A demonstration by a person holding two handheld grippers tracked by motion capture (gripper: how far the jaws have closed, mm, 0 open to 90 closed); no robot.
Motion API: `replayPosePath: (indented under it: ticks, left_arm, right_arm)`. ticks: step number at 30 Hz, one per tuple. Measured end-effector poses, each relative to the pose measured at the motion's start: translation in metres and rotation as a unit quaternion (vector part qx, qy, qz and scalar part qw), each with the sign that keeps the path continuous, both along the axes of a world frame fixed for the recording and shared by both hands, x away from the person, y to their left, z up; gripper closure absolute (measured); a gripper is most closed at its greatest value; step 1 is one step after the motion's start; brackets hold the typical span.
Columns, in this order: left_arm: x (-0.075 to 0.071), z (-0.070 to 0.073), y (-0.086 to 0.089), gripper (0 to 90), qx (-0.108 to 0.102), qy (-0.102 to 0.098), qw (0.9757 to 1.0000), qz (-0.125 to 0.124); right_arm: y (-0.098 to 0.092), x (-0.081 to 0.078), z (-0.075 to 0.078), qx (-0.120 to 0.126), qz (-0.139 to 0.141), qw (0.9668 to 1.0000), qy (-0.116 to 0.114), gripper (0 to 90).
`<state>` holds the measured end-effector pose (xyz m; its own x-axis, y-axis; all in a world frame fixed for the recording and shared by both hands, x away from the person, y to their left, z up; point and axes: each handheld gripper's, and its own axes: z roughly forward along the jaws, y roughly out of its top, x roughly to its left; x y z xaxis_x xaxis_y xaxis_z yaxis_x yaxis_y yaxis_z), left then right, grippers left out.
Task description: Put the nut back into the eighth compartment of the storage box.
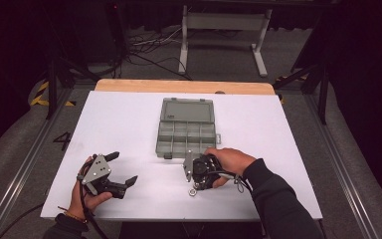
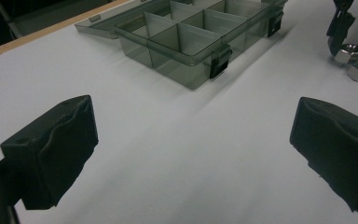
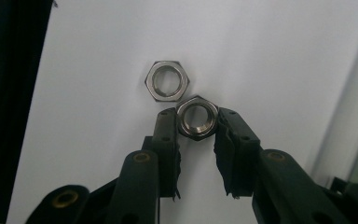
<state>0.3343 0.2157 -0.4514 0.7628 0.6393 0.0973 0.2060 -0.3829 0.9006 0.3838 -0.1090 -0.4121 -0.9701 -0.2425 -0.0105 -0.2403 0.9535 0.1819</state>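
Right gripper (image 3: 196,122) pinches a steel hex nut (image 3: 196,118) between its tips, flat on the white table (image 3: 270,56); second nut (image 3: 167,80) just ahead, nearly touching. Left gripper (image 1: 121,169) spread wide, nothing between its jaws (held low in the hand). Beyond both, open grey compartment box (image 1: 185,134), cells look bare.

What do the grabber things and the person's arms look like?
Both grippers are black with two chunky jaws. The left gripper carries a grey three-cornered plate and trails a black cable. The right gripper has brass-coloured pivot holes. The right arm wears a dark sleeve; the left wrist wears a thin bracelet.
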Motion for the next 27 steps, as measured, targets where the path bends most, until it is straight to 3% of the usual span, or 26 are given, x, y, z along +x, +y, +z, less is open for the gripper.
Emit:
replayPosePath:
  ticks: [9,12,21,27]
  left_arm:
    - [-0.001,0.001,-0.001,1.6,0.0,-0.001,1.0,0.003]
    - [-0.001,0.001,-0.001,1.6,-0.001,-0.001,1.0,0.004]
    - [-0.003,0.003,0.001,1.6,-0.004,-0.01,0.9999,0.006]
    - [-0.004,0.003,0.002,1.6,-0.005,-0.011,0.9999,0.006]
  right_arm:
    - [-0.024,0.005,0.02,0.042,-0.051,0.9971,-0.037,70.4]
    - [-0.033,0.008,0.027,0.047,-0.062,0.9953,-0.058,70.4]
    - [-0.047,0.02,0.05,0.056,-0.087,0.9915,-0.079,70.4]
    - [-0.056,0.031,0.068,0.064,-0.117,0.9858,-0.102,70.4]
